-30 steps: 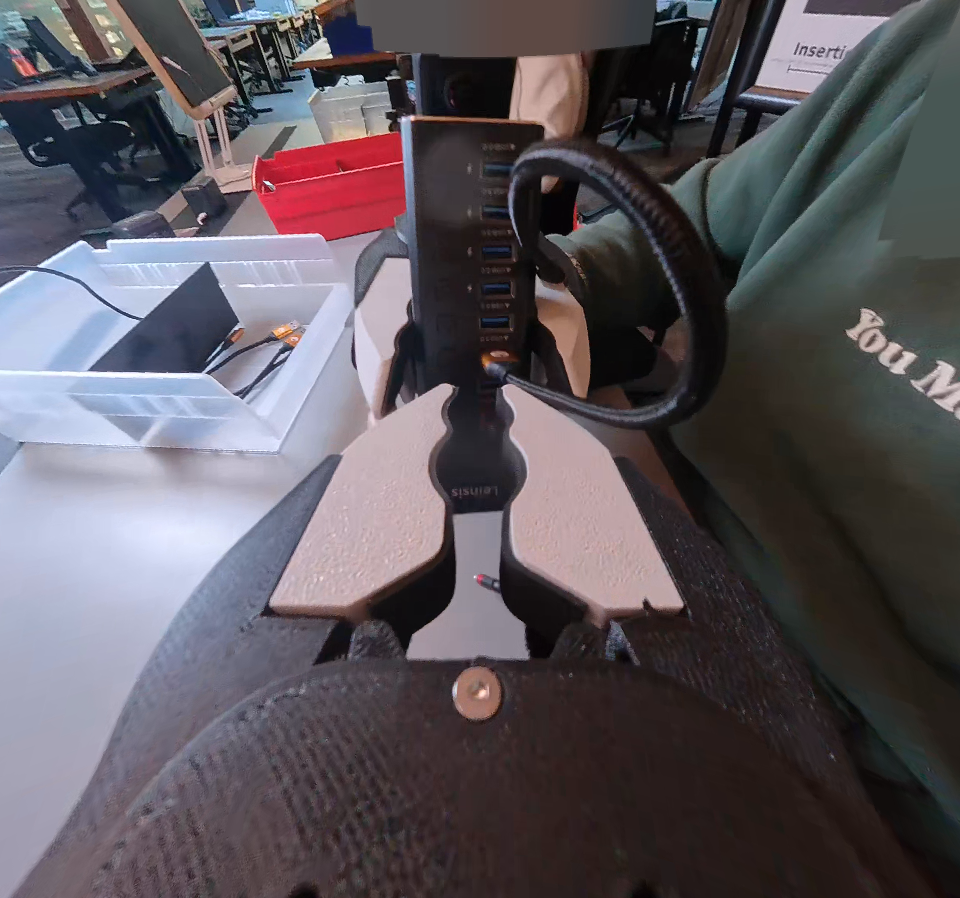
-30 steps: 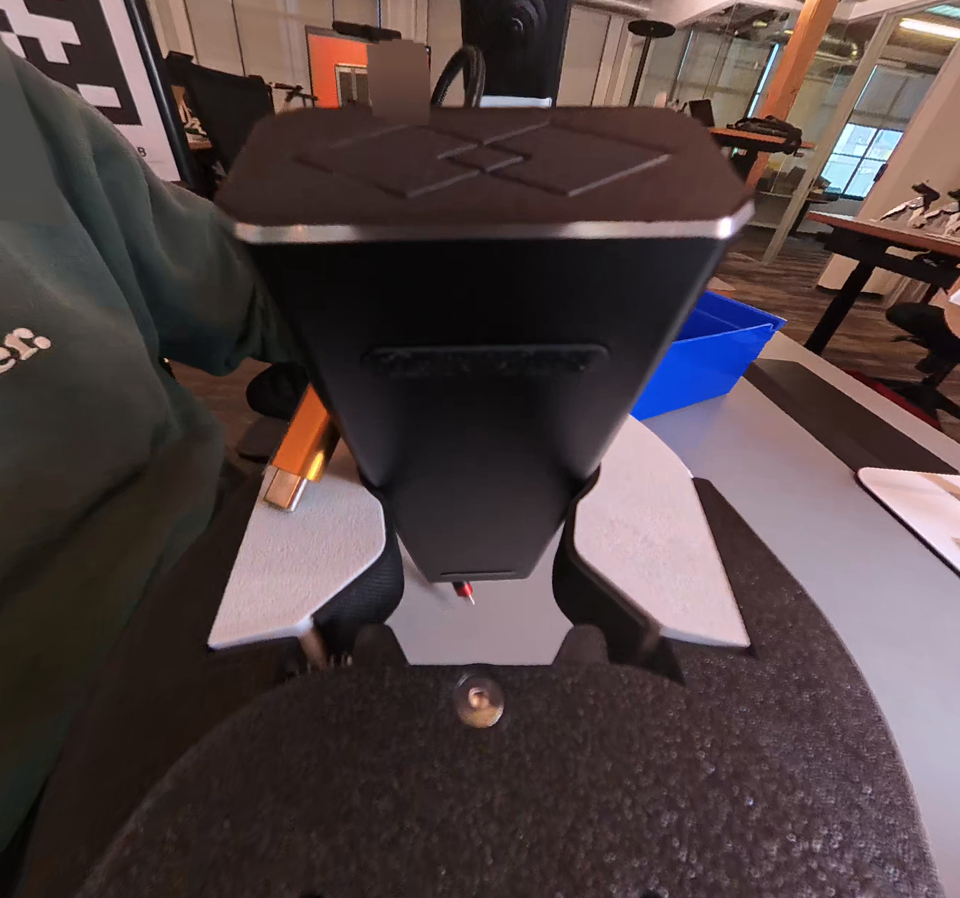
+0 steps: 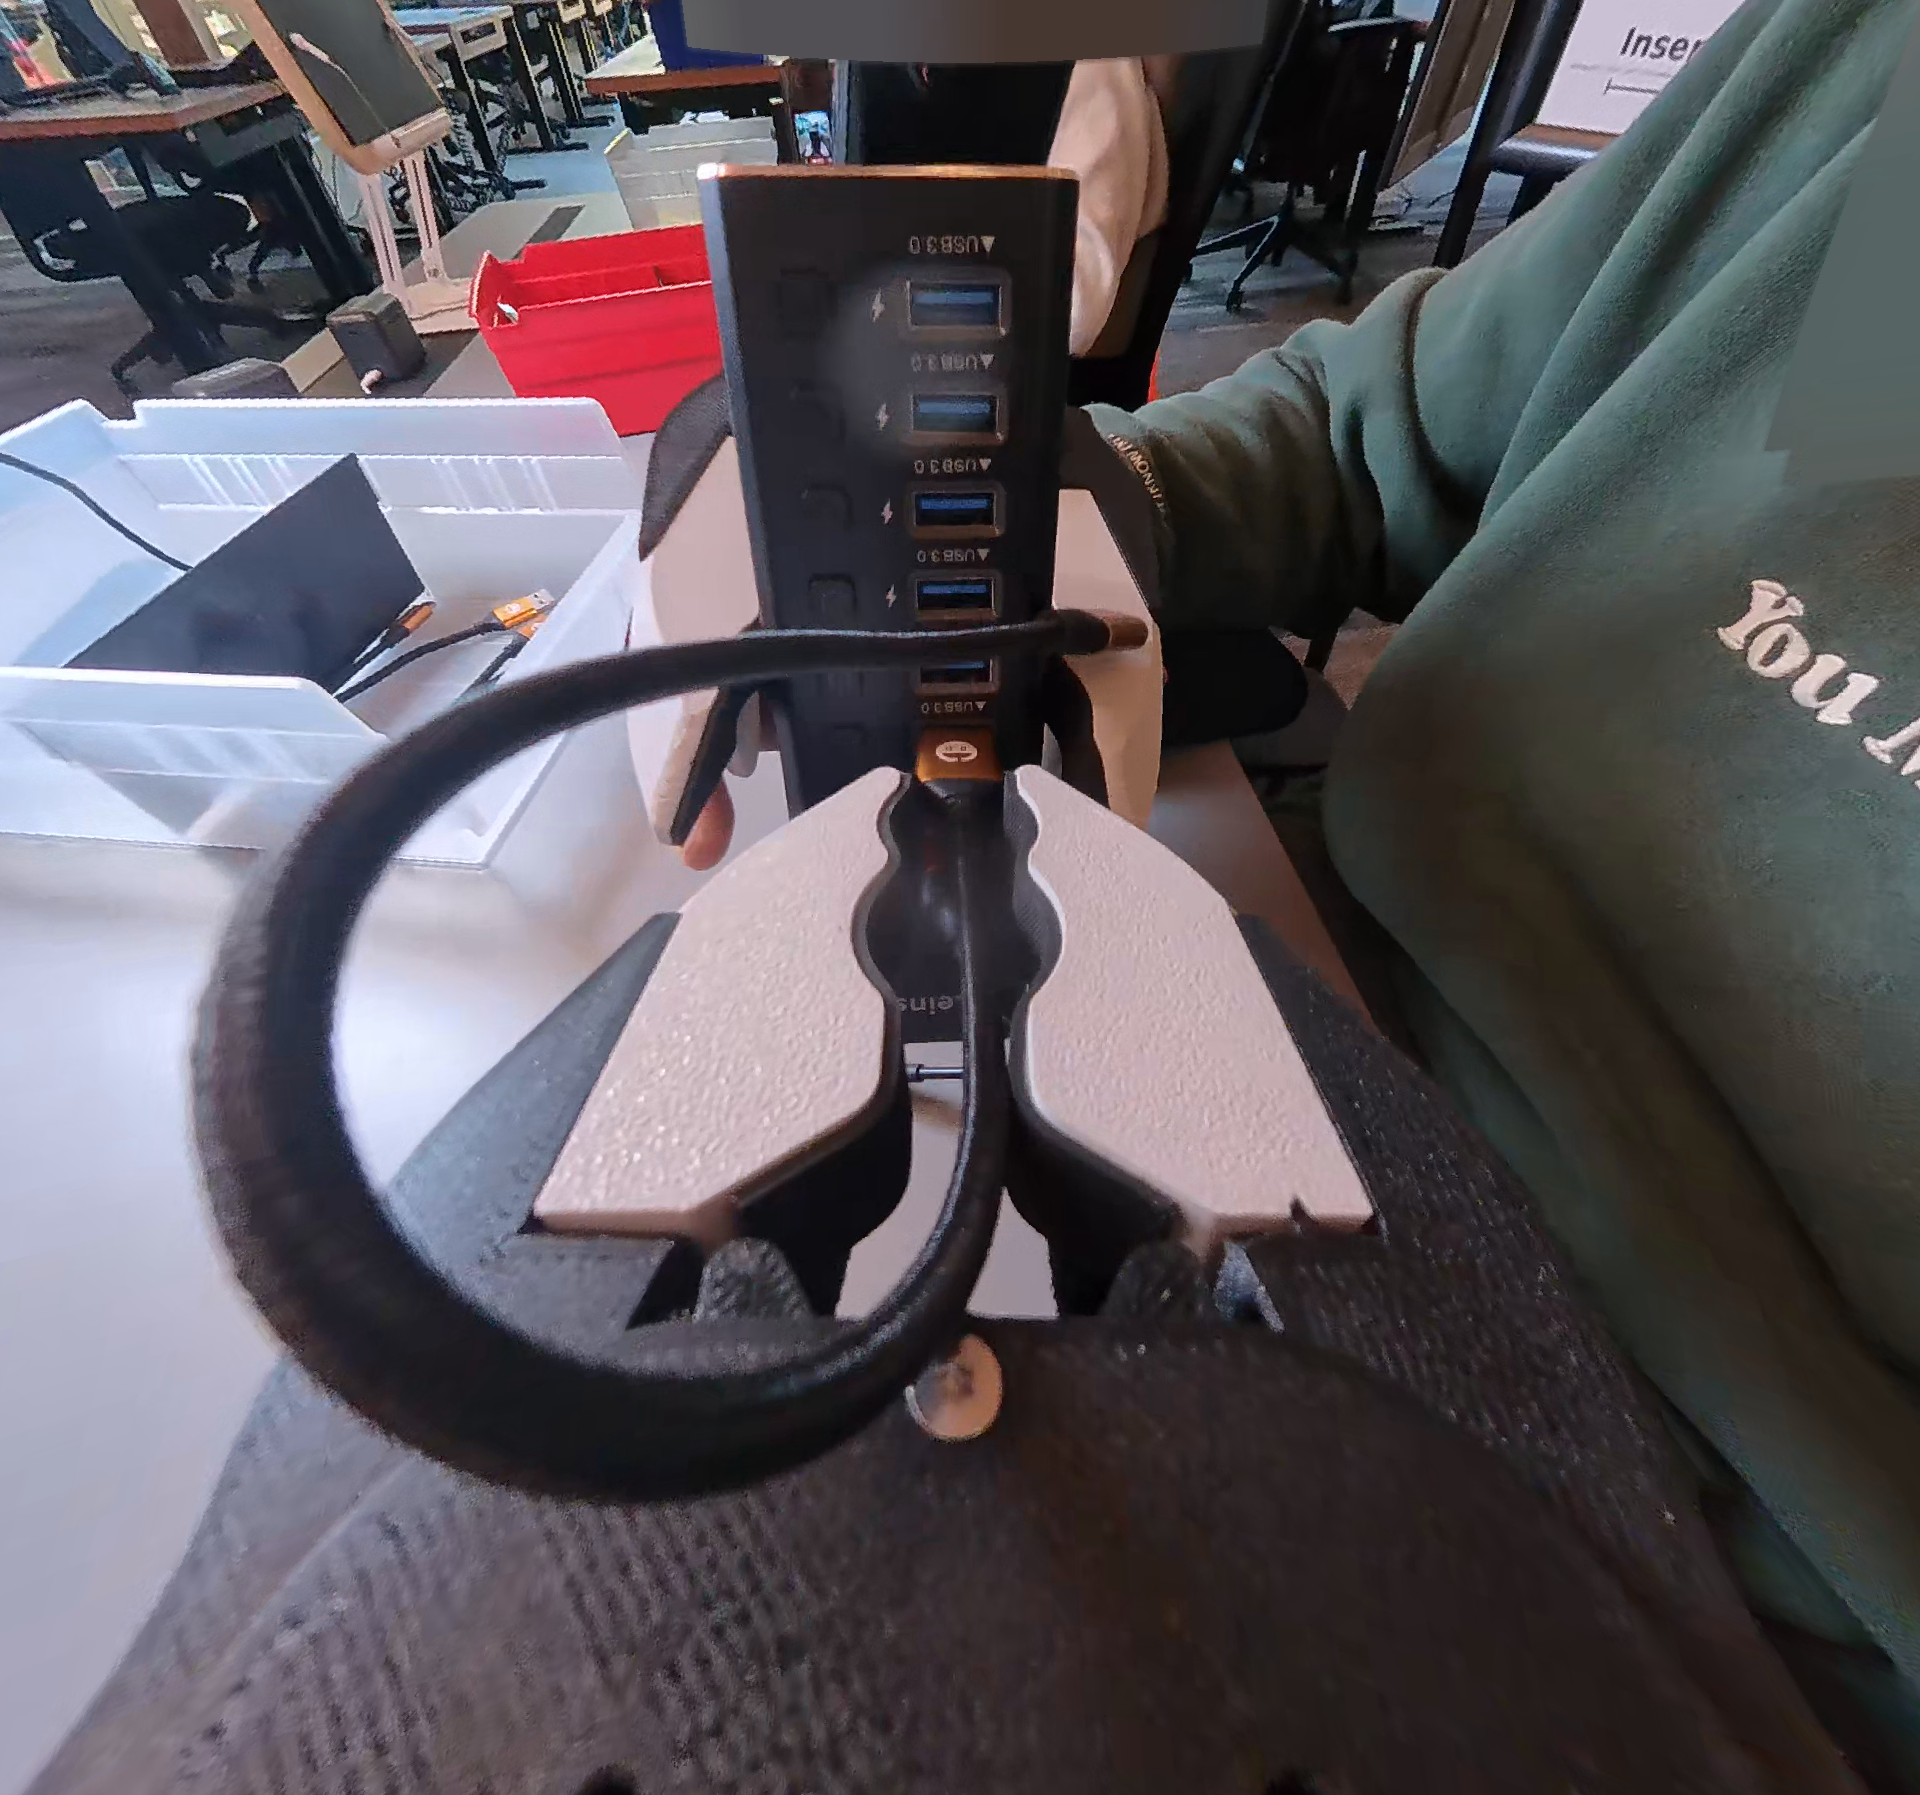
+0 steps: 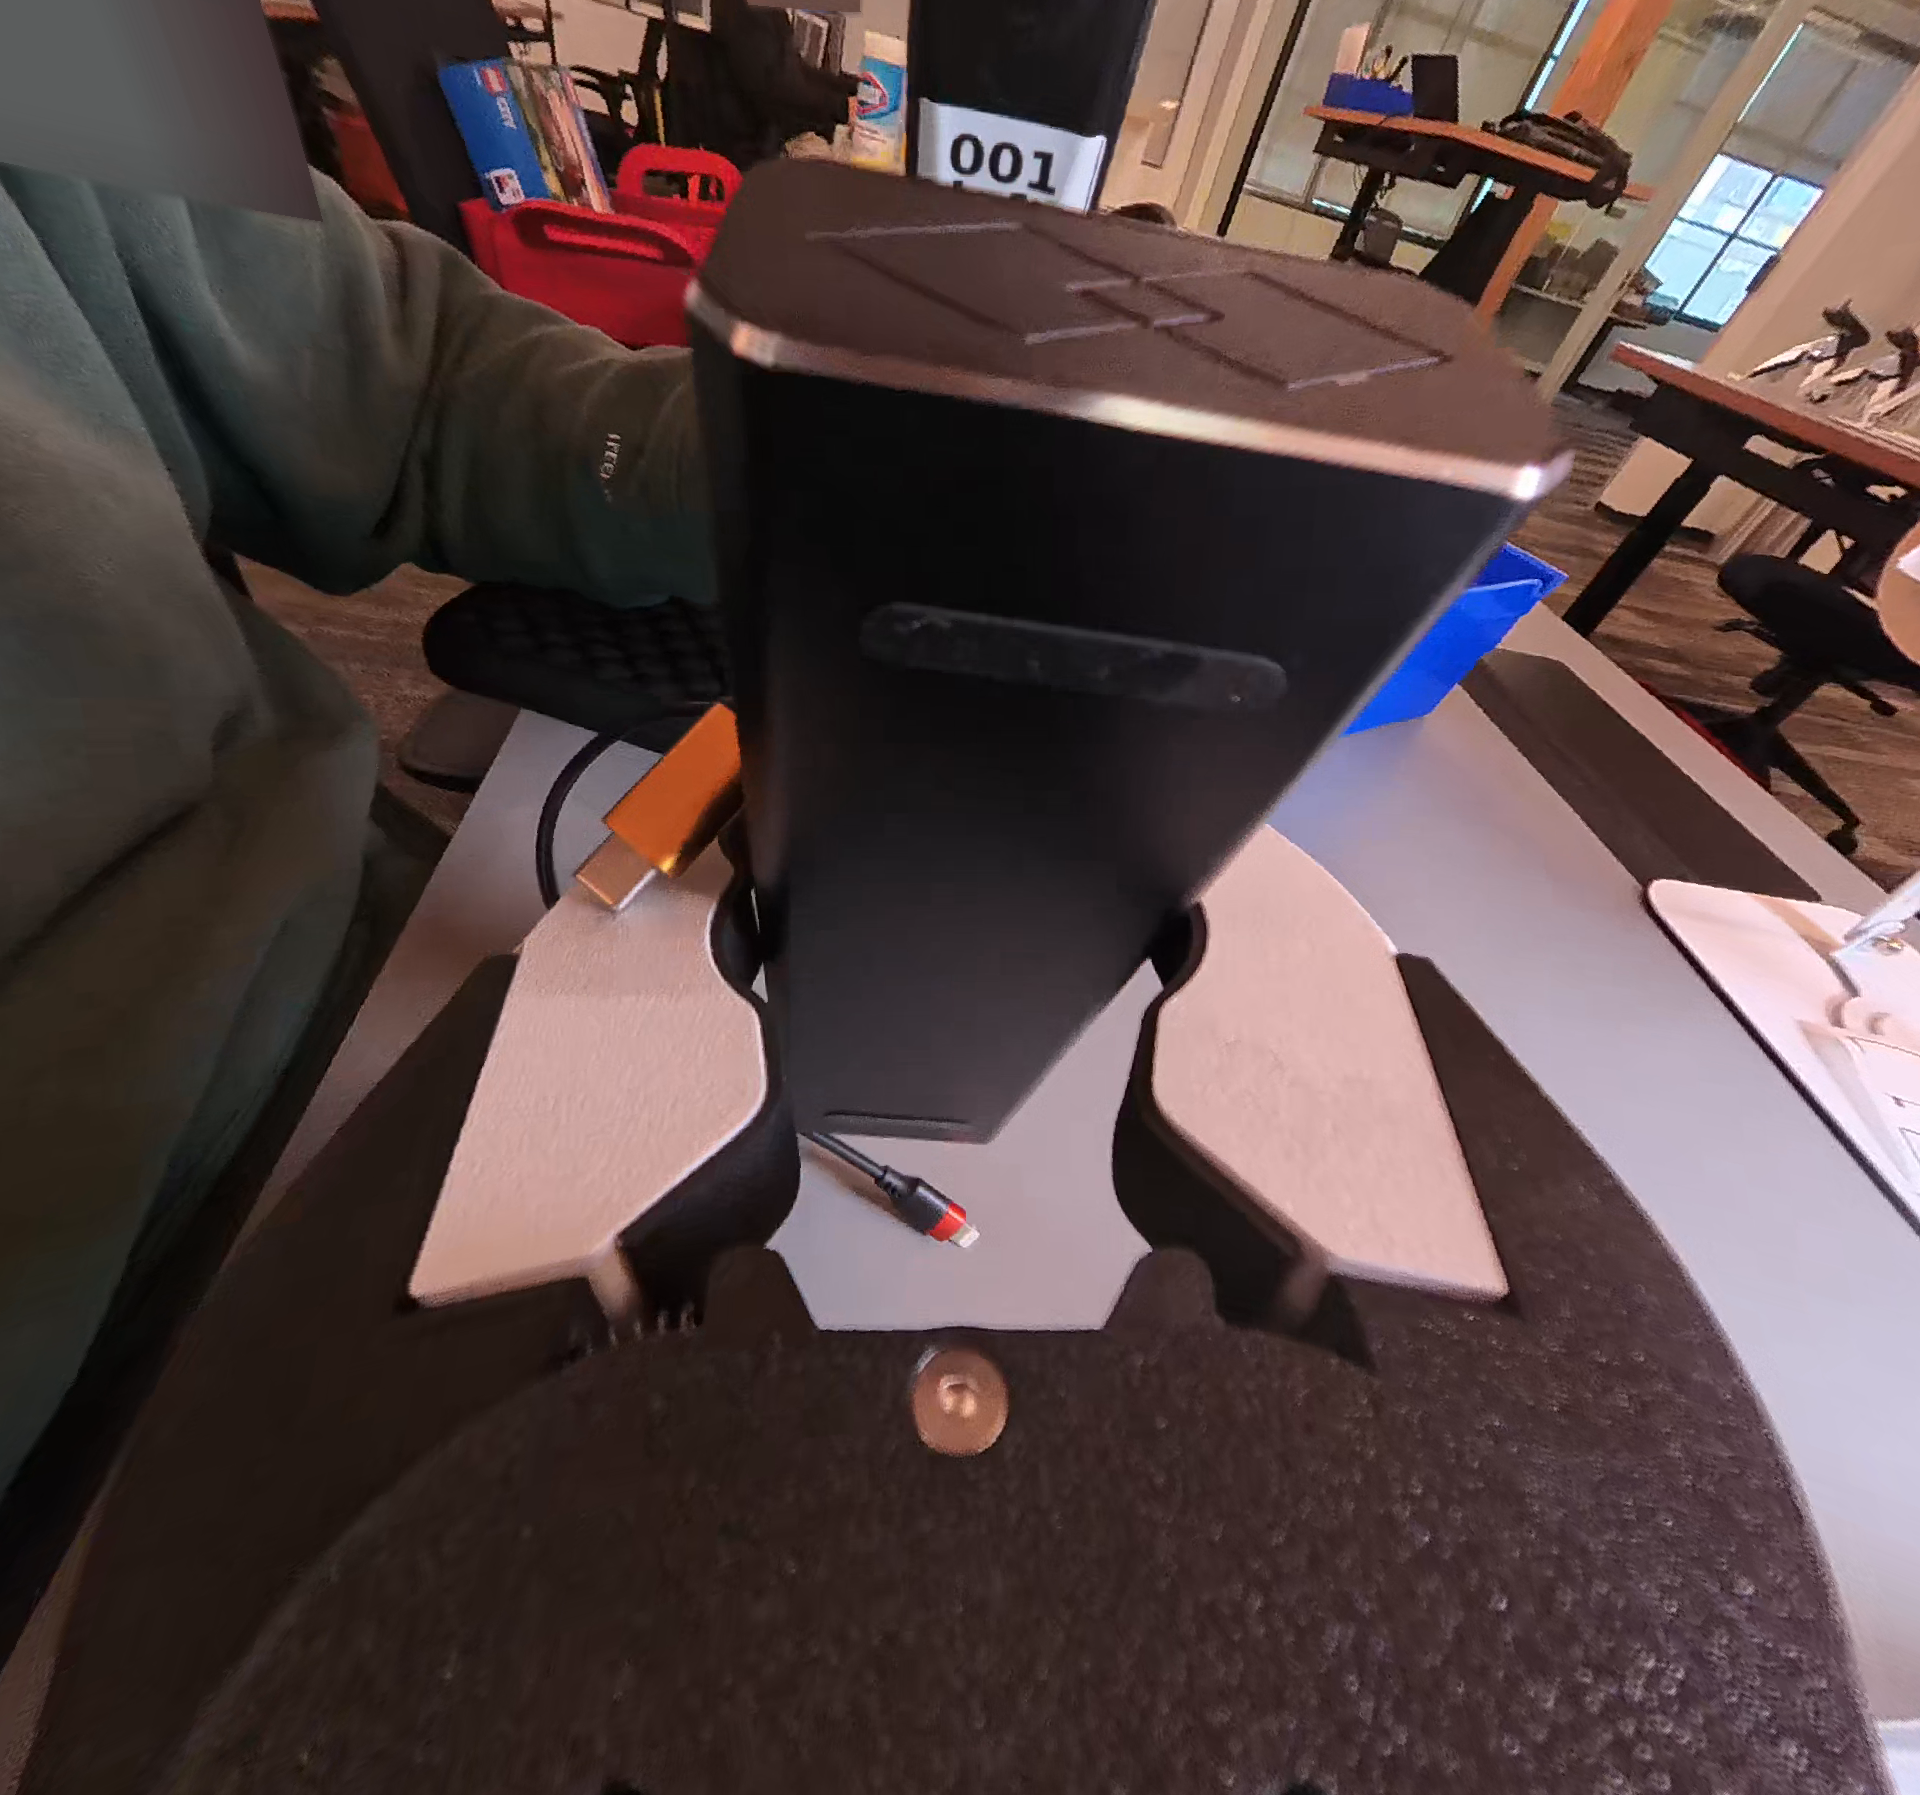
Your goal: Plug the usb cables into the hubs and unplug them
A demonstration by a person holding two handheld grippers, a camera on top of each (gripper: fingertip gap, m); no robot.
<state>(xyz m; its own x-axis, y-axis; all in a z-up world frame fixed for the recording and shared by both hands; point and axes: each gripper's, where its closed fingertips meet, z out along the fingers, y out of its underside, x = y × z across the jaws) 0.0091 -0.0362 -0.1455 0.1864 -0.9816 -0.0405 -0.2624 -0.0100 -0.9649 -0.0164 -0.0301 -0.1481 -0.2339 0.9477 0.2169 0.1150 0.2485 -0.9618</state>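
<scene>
A black USB hub (image 3: 883, 457) with several blue ports stands upright between my two grippers. My right gripper (image 4: 961, 914) is shut on the hub's body (image 4: 1039, 758), seen from the back. My left gripper (image 3: 958, 789) is shut on a black braided USB cable (image 3: 312, 1018) just behind its orange plug (image 3: 956, 751), which sits at the hub's lowest port. The cable loops out to the left and crosses the hub's face. Its free orange plug (image 3: 1107, 631) hangs at the hub's right side, and also shows in the right wrist view (image 4: 665, 815).
A white bin (image 3: 260, 737) at the left holds another black hub and orange-plugged cables (image 3: 499, 618). A red bin (image 3: 592, 332) stands behind it. A blue bin (image 4: 1455, 644), a white tray (image 4: 1766, 997) and a small red-tipped cable (image 4: 930, 1215) are on the grey table (image 3: 104, 1122). A person's green sleeve (image 3: 1558, 602) is close on the right.
The cable's loop has swung from the right of the hub to the left, and now crosses its face. The hub has tilted in the right gripper. Both grippers keep their hold.
</scene>
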